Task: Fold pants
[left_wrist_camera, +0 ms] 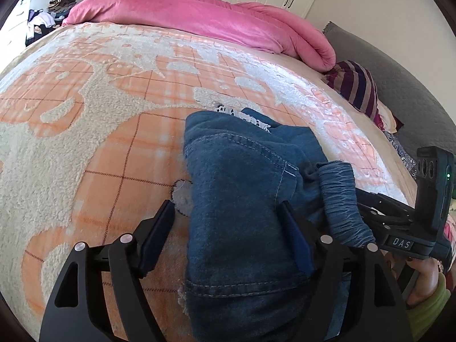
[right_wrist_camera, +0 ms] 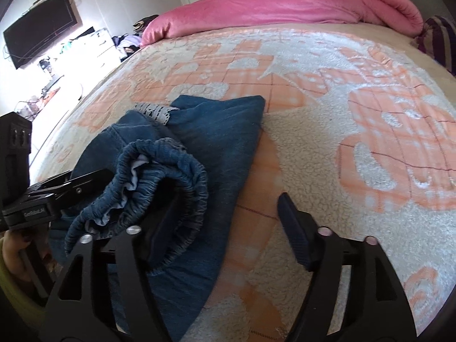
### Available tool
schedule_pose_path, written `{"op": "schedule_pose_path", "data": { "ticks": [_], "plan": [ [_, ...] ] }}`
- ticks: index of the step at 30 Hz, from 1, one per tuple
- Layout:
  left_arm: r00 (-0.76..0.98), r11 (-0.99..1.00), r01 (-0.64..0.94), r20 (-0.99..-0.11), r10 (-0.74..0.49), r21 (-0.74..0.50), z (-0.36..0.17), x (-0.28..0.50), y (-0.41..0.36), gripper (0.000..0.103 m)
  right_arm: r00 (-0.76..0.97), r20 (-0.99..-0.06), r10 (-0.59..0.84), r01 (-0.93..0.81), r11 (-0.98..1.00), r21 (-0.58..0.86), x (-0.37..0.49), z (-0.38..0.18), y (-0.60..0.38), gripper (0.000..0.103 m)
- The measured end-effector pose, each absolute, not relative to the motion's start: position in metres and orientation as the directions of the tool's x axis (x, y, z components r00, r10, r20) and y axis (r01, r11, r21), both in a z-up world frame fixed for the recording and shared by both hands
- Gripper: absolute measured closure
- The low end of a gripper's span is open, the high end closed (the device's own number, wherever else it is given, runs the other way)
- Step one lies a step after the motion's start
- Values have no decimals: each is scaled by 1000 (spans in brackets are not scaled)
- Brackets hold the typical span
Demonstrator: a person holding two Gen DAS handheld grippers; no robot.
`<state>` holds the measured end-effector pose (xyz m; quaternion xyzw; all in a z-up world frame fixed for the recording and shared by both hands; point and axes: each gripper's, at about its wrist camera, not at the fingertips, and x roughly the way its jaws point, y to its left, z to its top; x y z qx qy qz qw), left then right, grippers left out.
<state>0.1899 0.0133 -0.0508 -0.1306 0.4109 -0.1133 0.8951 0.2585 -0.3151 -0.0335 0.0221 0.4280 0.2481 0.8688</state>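
Observation:
Folded blue denim pants [left_wrist_camera: 242, 171] [right_wrist_camera: 216, 131] lie on the orange-and-cream blanket [left_wrist_camera: 114, 91], a strip of white lace showing at their far edge. Their gathered elastic waistband [right_wrist_camera: 171, 171] [left_wrist_camera: 339, 196] is bunched up on top of the fold. My left gripper [left_wrist_camera: 228, 225] is open: one finger rests over the blanket beside the pants' left edge, the other over the denim. My right gripper [right_wrist_camera: 228, 216] is open too: its left finger sits in the waistband's loop, and its right finger is over bare blanket [right_wrist_camera: 342, 171]. Neither gripper's pads press on the cloth.
A rolled pink duvet [left_wrist_camera: 199, 17] [right_wrist_camera: 285, 2] runs along the far side of the bed. Striped cloth [left_wrist_camera: 359, 88] and a grey cushion [left_wrist_camera: 399, 65] lie at the right. A wall TV [right_wrist_camera: 40, 40] and a cluttered desk stand left of the bed.

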Motion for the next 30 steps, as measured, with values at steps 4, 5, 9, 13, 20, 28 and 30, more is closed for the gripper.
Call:
{"op": "schedule_pose_path", "data": {
  "ticks": [4, 5, 9, 13, 20, 28, 30],
  "plan": [
    [640, 937, 97, -700, -318, -337, -45, 184, 15, 24, 568, -697, 438, -392, 888, 239, 249, -23, -327, 16],
    [646, 937, 99, -695, -316, -334, -41, 181, 16, 16, 589, -679, 439, -388, 890, 240, 244, -18, -331, 13],
    [677, 941, 112, -668, -308, -321, -25, 165, 17, 15, 652, -625, 430, -392, 896, 207, 227, 1, -340, 9],
    [718, 949, 108, -637, -282, -298, -9, 143, 18, 4, 705, -573, 419, -413, 899, 148, 205, 16, -338, 9],
    [755, 961, 99, -610, -241, -257, 7, 106, 14, 4, 759, -509, 405, -432, 899, 71, 166, 30, -330, 9],
    [777, 963, 97, -585, -232, -253, 14, 66, 16, 4, 781, -491, 387, -411, 909, 63, 135, 39, -338, 9],
    [771, 962, 95, -592, -233, -254, 12, 57, 17, 4, 786, -490, 376, -408, 912, 45, 124, 38, -338, 9]
  ]
}}
